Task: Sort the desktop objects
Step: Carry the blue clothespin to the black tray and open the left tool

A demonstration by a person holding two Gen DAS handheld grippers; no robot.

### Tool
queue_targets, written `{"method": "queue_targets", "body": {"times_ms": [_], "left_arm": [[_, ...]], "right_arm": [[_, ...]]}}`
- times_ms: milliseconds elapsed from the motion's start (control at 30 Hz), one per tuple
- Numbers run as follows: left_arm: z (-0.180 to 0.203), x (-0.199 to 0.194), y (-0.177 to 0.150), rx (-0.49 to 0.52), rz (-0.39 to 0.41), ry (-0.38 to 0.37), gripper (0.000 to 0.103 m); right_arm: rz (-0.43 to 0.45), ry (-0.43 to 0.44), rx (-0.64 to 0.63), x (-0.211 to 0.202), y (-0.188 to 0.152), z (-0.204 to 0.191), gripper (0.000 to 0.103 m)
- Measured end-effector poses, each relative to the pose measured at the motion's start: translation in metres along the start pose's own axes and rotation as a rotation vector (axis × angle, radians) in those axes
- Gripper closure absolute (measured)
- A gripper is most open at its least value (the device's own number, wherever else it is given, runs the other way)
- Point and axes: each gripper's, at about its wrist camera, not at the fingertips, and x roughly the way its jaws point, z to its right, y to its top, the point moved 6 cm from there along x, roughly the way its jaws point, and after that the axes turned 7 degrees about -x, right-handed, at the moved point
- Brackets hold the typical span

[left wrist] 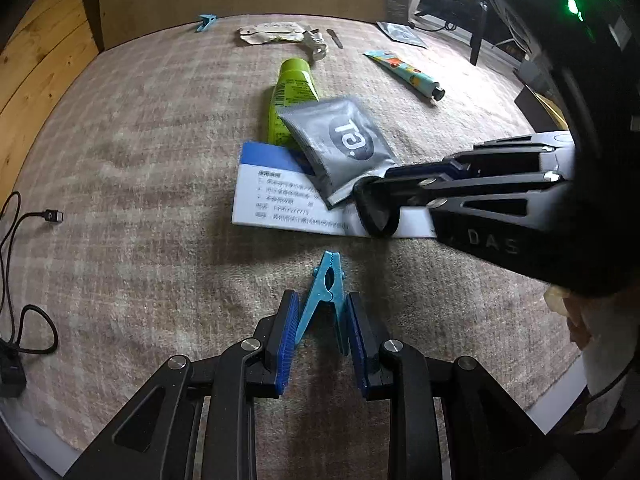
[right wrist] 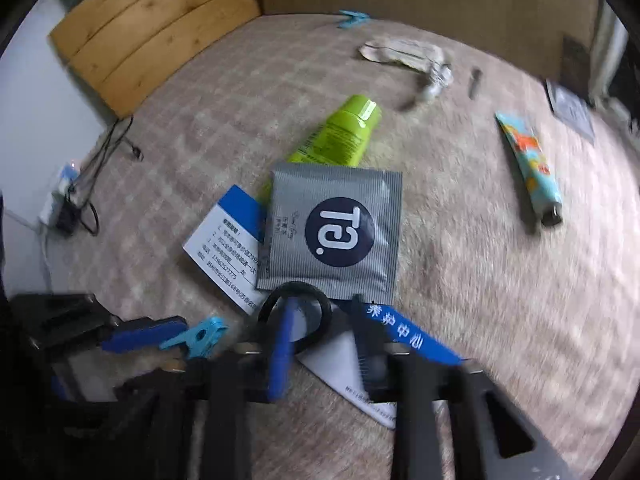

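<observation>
The left gripper (left wrist: 322,336) clasps a blue clothes peg (left wrist: 326,292) by its two splayed handle legs, one pad on each leg, with the peg's nose pointing away from the fingers. The peg is light, hard plastic and sprung: squeezing the legs further would open its nose, and the smooth legs could slip out sideways, so a hold low on the legs, near the pivot, looks safest.

Ahead of the left fingers and a little to their right lies a white and blue card (left wrist: 280,200), and on it rests the right gripper (right wrist: 324,344). A black ring (right wrist: 295,316) is looped over that gripper's left finger (right wrist: 282,352). From the left wrist view its fingers look drawn nearly together, clenched on nothing solid that I can make out; the ring seems hooked rather than pinched. The ring looks like soft rubber or elastic, light and floppy, so hooking suits it better than squeezing.

Just beyond the right fingers a grey foil sachet (right wrist: 332,236) overlaps the card and a green tube (right wrist: 344,136). The sachet is thin, slick and flat on the bench mat (right wrist: 480,280); an edge or corner is the place to take it. Far right of the right fingers lies a patterned tube (right wrist: 530,168); a second peg (right wrist: 352,18) sits at the far edge.
</observation>
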Motion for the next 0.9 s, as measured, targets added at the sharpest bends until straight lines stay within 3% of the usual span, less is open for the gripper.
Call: {"method": "queue_targets", "body": {"times_ms": [33,267,467,633,900], "left_arm": [[0.0,0.0,0.0,-0.004,0.0,-0.001,0.077],[0.008,-0.005,0.007,-0.007,0.014,-0.01,0.077],[0.042,-0.013,0.021,0.048,0.034,-0.039,0.077],[0.099,-0.016,0.038,0.142,0.049,-0.1,0.077],[0.213,-0.008,0.046,0.323,0.039,-0.211,0.077]], "right_arm": [[0.005,-0.02,-0.015,0.0,0.0,0.001,0.1],[0.036,0.058,0.062,-0.019,-0.013,0.02,0.1],[0.087,0.115,0.166,-0.045,-0.028,0.04,0.1],[0.137,0.108,0.254,-0.075,-0.051,0.066,0.1],[0.216,0.02,0.432,-0.137,-0.122,0.142,0.1]]}}
